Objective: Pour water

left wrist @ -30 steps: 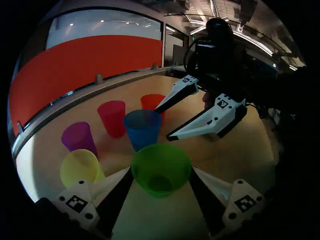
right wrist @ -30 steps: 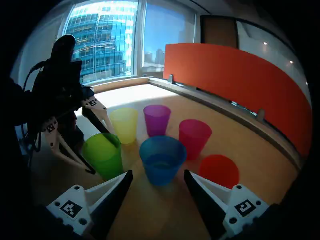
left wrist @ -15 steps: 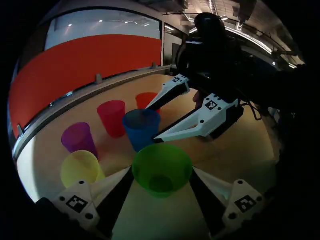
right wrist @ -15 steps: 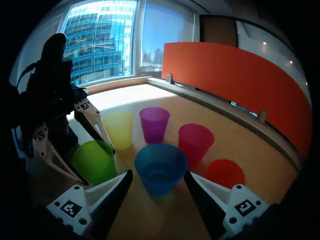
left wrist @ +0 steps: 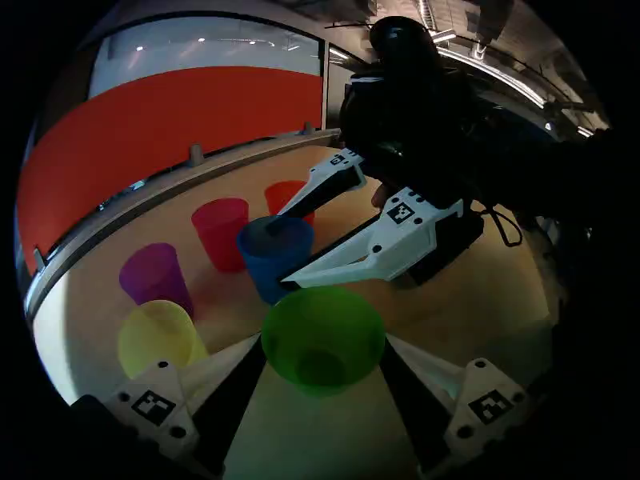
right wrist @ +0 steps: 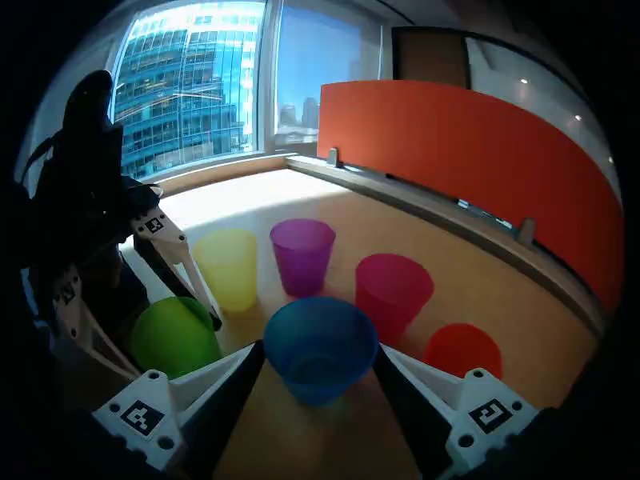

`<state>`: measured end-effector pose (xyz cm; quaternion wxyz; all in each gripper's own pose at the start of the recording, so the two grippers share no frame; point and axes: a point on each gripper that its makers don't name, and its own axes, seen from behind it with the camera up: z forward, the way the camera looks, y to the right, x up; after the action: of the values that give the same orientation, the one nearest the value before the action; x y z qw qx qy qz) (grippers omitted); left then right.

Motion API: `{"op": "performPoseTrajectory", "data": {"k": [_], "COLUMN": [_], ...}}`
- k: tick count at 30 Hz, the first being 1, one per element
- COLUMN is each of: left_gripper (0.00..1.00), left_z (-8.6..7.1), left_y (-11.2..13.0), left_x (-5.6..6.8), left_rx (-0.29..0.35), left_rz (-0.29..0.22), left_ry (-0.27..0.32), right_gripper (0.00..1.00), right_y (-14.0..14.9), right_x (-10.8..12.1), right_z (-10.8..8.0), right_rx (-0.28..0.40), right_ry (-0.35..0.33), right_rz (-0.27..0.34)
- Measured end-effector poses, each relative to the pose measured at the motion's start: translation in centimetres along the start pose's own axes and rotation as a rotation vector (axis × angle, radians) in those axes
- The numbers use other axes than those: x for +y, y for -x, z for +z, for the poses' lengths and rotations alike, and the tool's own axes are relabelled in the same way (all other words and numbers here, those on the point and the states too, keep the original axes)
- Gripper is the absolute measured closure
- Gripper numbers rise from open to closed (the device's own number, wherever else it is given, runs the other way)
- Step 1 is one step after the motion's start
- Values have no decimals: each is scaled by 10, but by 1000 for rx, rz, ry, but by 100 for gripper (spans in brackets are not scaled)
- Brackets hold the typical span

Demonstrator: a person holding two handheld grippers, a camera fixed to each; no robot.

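**Status.** Pouring has not started, and every cup stands upright on the table (right wrist: pixel 496 288).

- The blue cup (right wrist: pixel 320 360) sits low in the centre of the right gripper view. It lies between the fingers of the right hand-held gripper (right wrist: pixel 318 350), which are spread wide. The fingertips lie at or just beside the cup's sides, and firm contact cannot be confirmed.
- The blue cup appears to hold a shallow layer of liquid, but this is not certain.
- The left gripper view shows the right hand-held gripper (left wrist: pixel 278 254) straddling the blue cup (left wrist: pixel 268 244) at centre frame.
- The green cup (left wrist: pixel 324 340) sits at lower centre, between the wide-spread fingers of the left hand-held gripper (left wrist: pixel 322 340). Whether these fingers are pressing on it cannot be determined.
- The green cup (right wrist: pixel 172 340) also appears at lower left of the right gripper view.

**Remaining steps (judged).**

1. Secure the grip on one cup.
2. Lift it.
3. Bring it over the other cup.
4. Tilt it to pour.

**Surroundings.** The other four cups are:

- a yellow cup (right wrist: pixel 228 268)
- a purple cup (right wrist: pixel 302 256)
- a pink cup (right wrist: pixel 392 292)
- a red cup (right wrist: pixel 464 352)

They form an arc just behind the blue cup. The pink cup is the nearest and is the most likely to be struck during the lift. An orange partition (right wrist: pixel 480 160) borders the table at upper right. The two hand-held grippers work close together, so finger collision is a risk.
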<state>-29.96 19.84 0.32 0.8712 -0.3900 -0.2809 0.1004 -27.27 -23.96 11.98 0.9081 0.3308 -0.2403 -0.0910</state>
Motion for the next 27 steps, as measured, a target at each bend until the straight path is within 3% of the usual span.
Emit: {"op": "performPoseTrajectory", "data": {"k": [6, 15, 27], "left_gripper": [11, 14, 14], "left_z": [-1, -4, -23], "left_y": [0, -5, -24], "left_x": [-3, -4, -2], "left_rx": [1, 16, 65], "left_rz": [-10, -17, -22], "left_ry": [-5, -6, -33], "right_gripper": [8, 9, 9], "right_y": [-1, 2, -16], "right_x": [1, -3, -12], "right_z": [3, -1, -29], "right_rx": [-6, -11, 32], "right_ry": [4, -4, -2], "right_rz": [18, 16, 2]}}
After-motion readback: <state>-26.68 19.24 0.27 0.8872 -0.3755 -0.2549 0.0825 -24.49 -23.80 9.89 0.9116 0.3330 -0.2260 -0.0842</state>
